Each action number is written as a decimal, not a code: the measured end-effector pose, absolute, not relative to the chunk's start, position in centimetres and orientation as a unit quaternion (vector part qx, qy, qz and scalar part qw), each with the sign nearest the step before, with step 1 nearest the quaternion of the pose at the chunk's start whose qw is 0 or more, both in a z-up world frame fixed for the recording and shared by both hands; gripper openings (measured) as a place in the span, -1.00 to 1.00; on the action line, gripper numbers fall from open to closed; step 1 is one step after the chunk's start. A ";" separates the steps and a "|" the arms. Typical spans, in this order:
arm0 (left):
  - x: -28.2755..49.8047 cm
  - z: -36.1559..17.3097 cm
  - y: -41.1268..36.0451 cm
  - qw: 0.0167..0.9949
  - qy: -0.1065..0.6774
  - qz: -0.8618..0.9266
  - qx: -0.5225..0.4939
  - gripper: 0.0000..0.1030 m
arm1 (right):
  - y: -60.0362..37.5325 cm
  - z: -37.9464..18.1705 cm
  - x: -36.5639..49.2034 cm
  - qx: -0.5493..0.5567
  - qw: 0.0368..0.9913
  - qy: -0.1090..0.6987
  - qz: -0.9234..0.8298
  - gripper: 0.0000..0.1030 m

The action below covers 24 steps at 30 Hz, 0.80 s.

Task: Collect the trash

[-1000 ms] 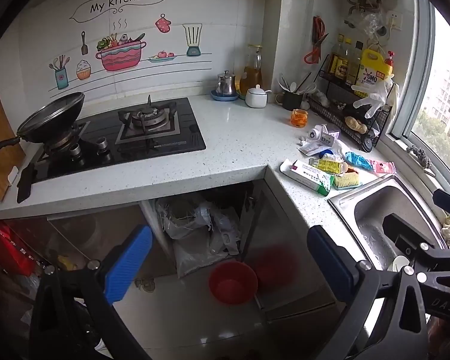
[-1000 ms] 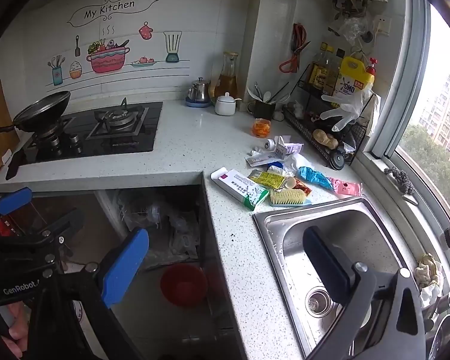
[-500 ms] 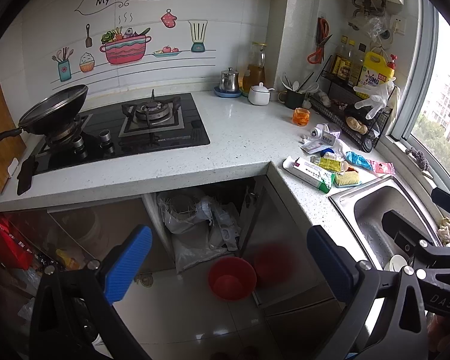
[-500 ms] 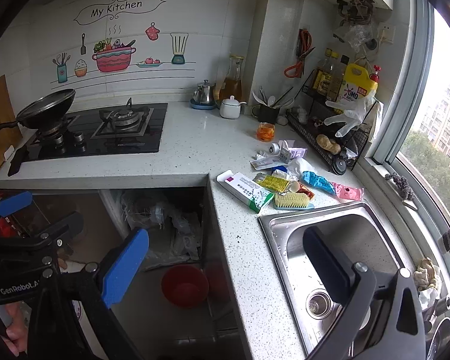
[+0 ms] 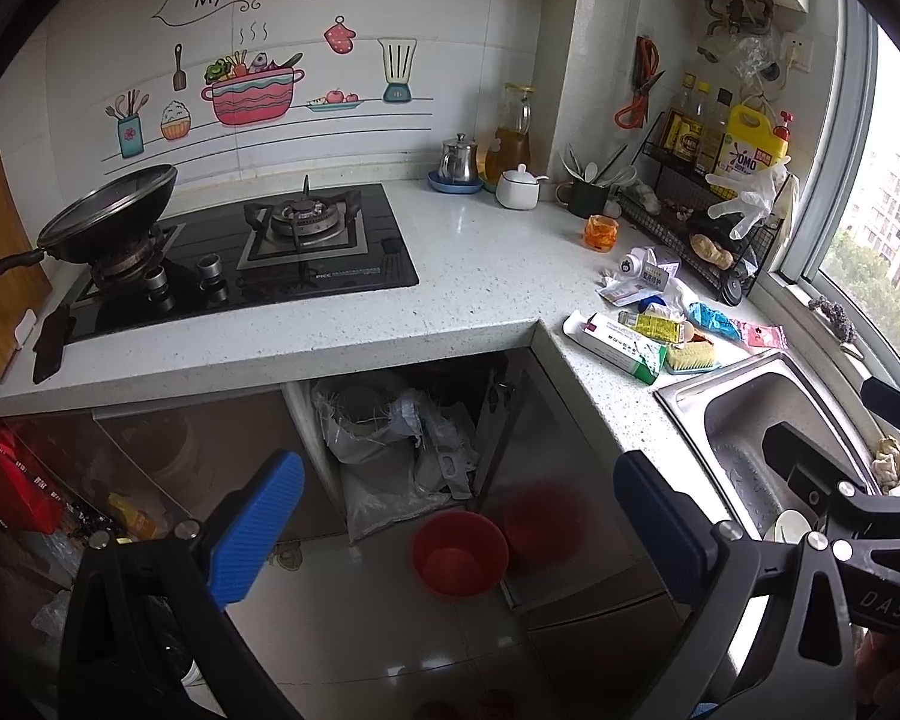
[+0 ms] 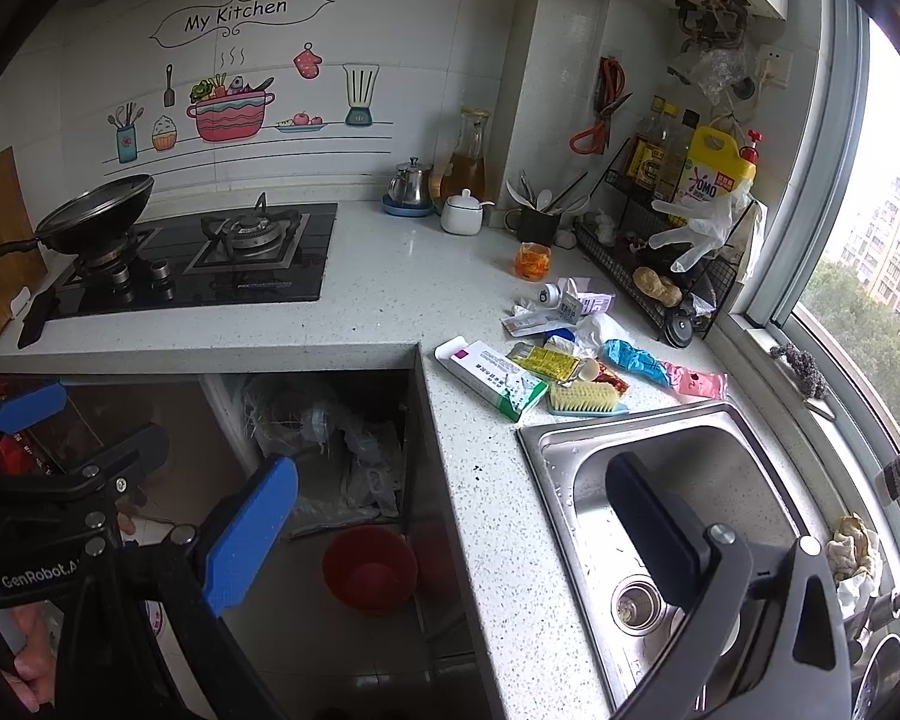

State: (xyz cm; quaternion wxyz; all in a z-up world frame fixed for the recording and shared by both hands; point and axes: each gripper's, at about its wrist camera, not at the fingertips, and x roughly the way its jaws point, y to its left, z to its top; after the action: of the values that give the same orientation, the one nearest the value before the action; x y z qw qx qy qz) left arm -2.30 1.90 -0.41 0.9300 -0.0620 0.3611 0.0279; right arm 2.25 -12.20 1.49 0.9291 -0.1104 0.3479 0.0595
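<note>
- Since the earlier frames both cameras have risen and drawn slightly nearer the worktop (image 6: pixel 390 276); nothing on it has shifted.
- Left tongs (image 5: pixel 456 525): spread wide, holding nothing, hanging over the floor above the red bucket (image 5: pixel 459 552), well left of the sink (image 6: pixel 678 480).
- Right tongs (image 6: pixel 444 531): also spread and empty, one finger over the sink, so this hand looks the nearer one.
- The trash pile (image 6: pixel 576 348) lies on the worktop just behind the sink, ahead of the right tongs.
- Nearest piece: a white and green box (image 6: pixel 492 378), long axis running diagonally from far-left to near-right, beside a yellow packet (image 6: pixel 540 360), blue wrapper (image 6: pixel 633 357) and pink wrapper (image 6: pixel 696 384).
</note>
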 end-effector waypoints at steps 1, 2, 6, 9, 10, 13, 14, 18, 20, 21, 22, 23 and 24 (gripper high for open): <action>-2.3 -0.4 1.8 0.930 0.360 0.029 -0.061 1.00 | -12.2 1.5 2.2 -0.110 0.929 0.347 0.060 1.00; -2.3 -0.4 1.8 0.930 0.361 0.029 -0.061 1.00 | -12.2 1.5 2.2 -0.110 0.930 0.347 0.060 1.00; -2.4 -0.5 1.8 0.929 0.363 0.030 -0.061 1.00 | -12.2 1.4 2.1 -0.107 0.928 0.350 0.064 1.00; -2.4 -0.5 1.9 0.929 0.363 0.029 -0.061 1.00 | -12.1 1.3 2.0 -0.109 0.928 0.350 0.066 1.00; -2.4 -0.5 1.9 0.929 0.363 0.029 -0.062 1.00 | -12.1 1.4 2.0 -0.109 0.928 0.350 0.066 1.00; -2.4 -0.5 1.9 0.930 0.362 0.029 -0.060 1.00 | -12.1 1.4 2.0 -0.108 0.928 0.350 0.066 1.00; -2.4 -0.5 1.9 0.930 0.363 0.029 -0.059 1.00 | -12.1 1.4 2.0 -0.108 0.928 0.351 0.066 1.00; -2.4 -0.6 1.9 0.929 0.363 0.028 -0.059 1.00 | -12.2 1.4 2.2 -0.106 0.928 0.352 0.067 1.00; -2.4 -0.6 1.9 0.929 0.363 0.027 -0.059 1.00 | -12.2 1.3 2.2 -0.106 0.928 0.352 0.067 1.00; -2.4 -0.6 1.9 0.929 0.364 0.027 -0.059 1.00 | -12.3 1.3 2.2 -0.106 0.928 0.352 0.067 1.00; -2.4 -0.7 1.8 0.929 0.364 0.027 -0.058 1.00 | -12.3 1.3 2.2 -0.106 0.927 0.353 0.067 1.00; -2.3 -0.6 1.9 0.929 0.363 0.028 -0.058 1.00 | -12.3 1.3 2.3 -0.105 0.927 0.354 0.067 1.00; -2.3 -0.6 1.8 0.930 0.363 0.028 -0.057 1.00 | -12.3 1.3 2.3 -0.105 0.926 0.355 0.068 1.00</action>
State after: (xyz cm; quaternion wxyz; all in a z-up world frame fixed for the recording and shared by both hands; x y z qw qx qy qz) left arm -2.31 1.84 -0.56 0.9297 -0.0572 0.3629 0.0282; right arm 2.31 -12.27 1.31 0.9263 -0.1047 0.3554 0.0680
